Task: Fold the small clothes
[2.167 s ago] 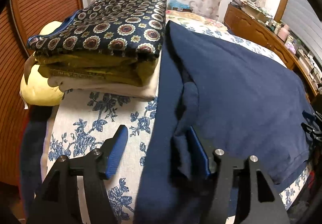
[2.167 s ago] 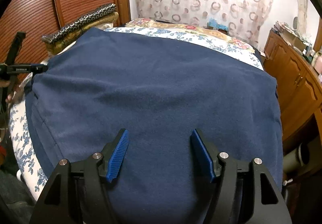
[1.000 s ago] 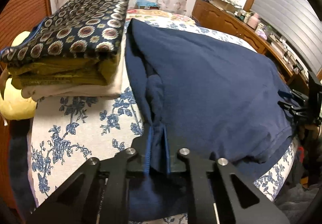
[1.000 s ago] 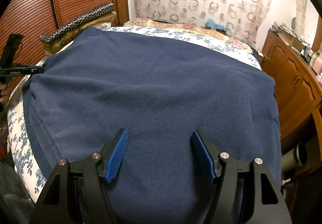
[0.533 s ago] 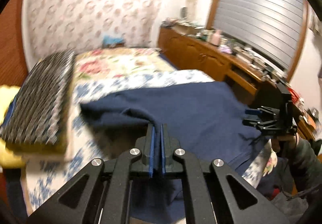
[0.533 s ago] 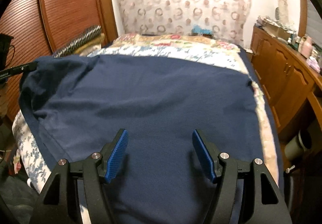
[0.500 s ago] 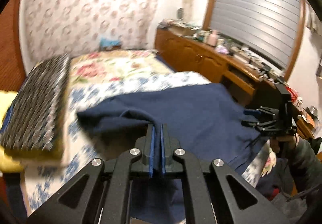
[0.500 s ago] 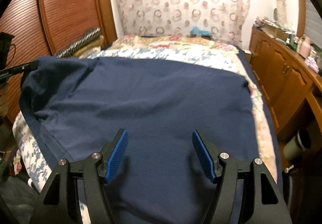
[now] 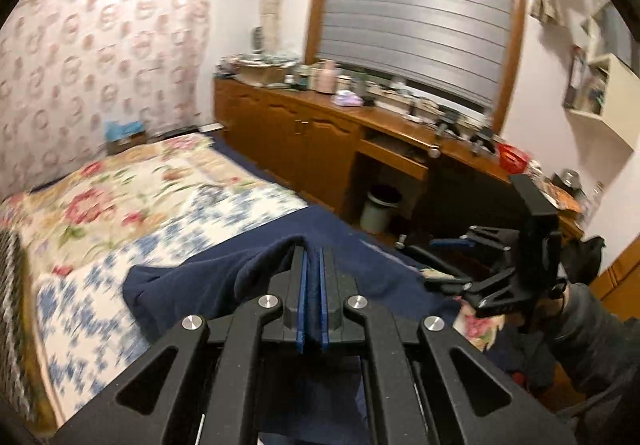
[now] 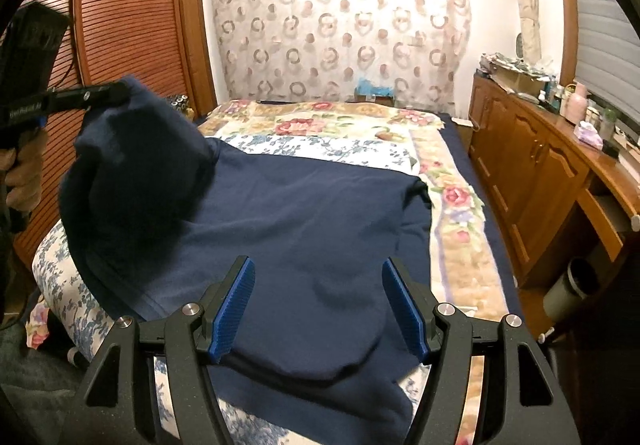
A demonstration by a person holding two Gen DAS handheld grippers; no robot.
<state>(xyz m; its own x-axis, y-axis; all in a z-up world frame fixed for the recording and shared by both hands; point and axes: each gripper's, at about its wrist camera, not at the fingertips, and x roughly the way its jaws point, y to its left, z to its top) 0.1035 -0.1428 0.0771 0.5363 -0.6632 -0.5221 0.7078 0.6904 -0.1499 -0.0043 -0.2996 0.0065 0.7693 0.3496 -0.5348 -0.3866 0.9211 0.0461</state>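
Fleece garment [image 10: 288, 213], soft navy folds

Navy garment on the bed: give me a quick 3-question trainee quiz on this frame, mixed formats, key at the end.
1. True or false: the left gripper is shut on the navy garment.
2. Multiple choice: the right gripper is A) clamped on the garment's hem, B) open over the garment, gripping nothing, C) holding the bin.
3. Short answer: which side of the garment is off the floral bedspread, as the right wrist view shows it?

Key: 1 true. 2 B. 3 The left side, pinched and raised at a corner, while the rest lies flat.
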